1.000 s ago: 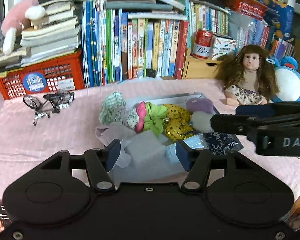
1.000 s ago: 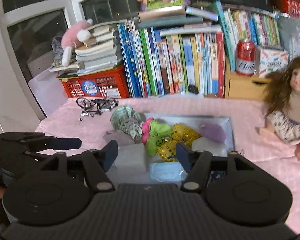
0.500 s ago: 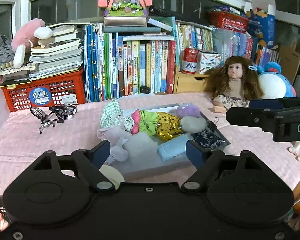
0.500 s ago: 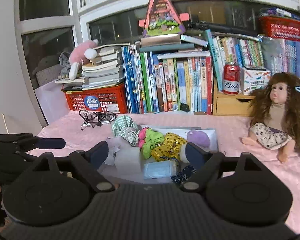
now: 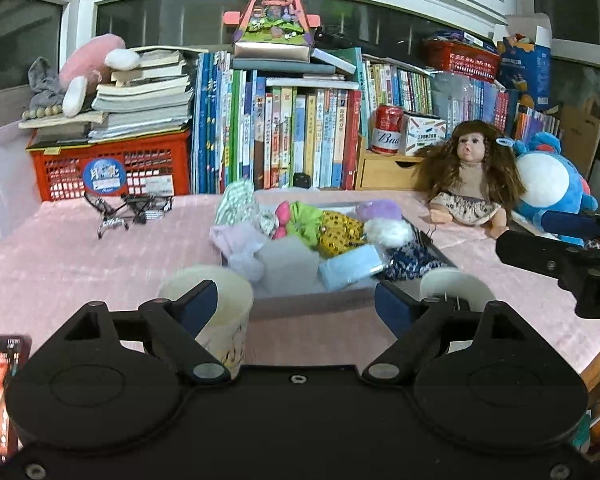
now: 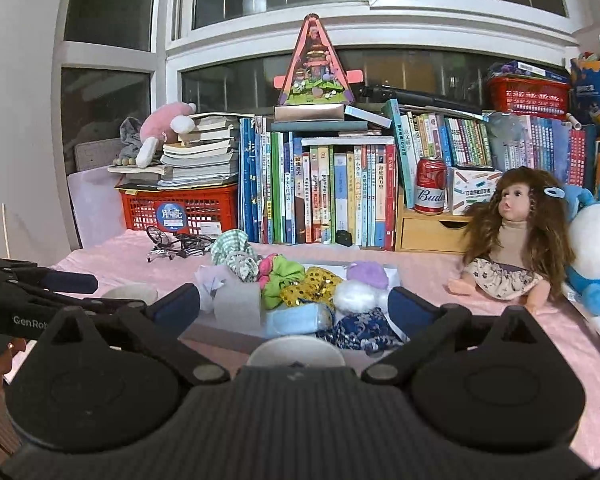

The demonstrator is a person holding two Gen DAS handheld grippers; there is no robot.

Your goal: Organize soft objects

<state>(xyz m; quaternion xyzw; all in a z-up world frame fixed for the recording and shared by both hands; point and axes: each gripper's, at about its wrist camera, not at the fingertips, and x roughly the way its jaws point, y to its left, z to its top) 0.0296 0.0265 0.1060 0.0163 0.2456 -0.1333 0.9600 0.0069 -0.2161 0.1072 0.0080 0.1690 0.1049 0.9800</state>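
Note:
A shallow tray (image 5: 436, 251) (image 6: 394, 276) on the pink cloth holds soft things: a grey sponge block (image 5: 286, 264) (image 6: 236, 306), a light blue pack (image 5: 350, 266), a green scrunchie (image 5: 304, 222) (image 6: 282, 276), a gold sequin scrunchie (image 5: 340, 230), a white pompom (image 5: 388, 232) (image 6: 356, 296) and a dark blue patterned cloth (image 6: 360, 330). My left gripper (image 5: 296, 304) hangs in front of the tray, jaws opening, nothing between them. My right gripper (image 6: 294, 306) is also short of the tray, jaws opening wide and empty. A cream paper cup (image 5: 208, 312) stands by the left finger; a white cup (image 6: 296, 352) sits under the right gripper.
A doll (image 5: 470, 184) (image 6: 512, 240) and a blue plush (image 5: 552, 188) sit at the right. A toy bicycle (image 5: 128, 208) and a red crate (image 5: 112, 168) stand at the left. Books (image 5: 280, 132) line the back. The right gripper's arm (image 5: 560, 256) reaches in from the right.
Both grippers have drawn back from the tray and their jaws have spread wider. Two cups have come into view near the front. The views now take in more of the window.

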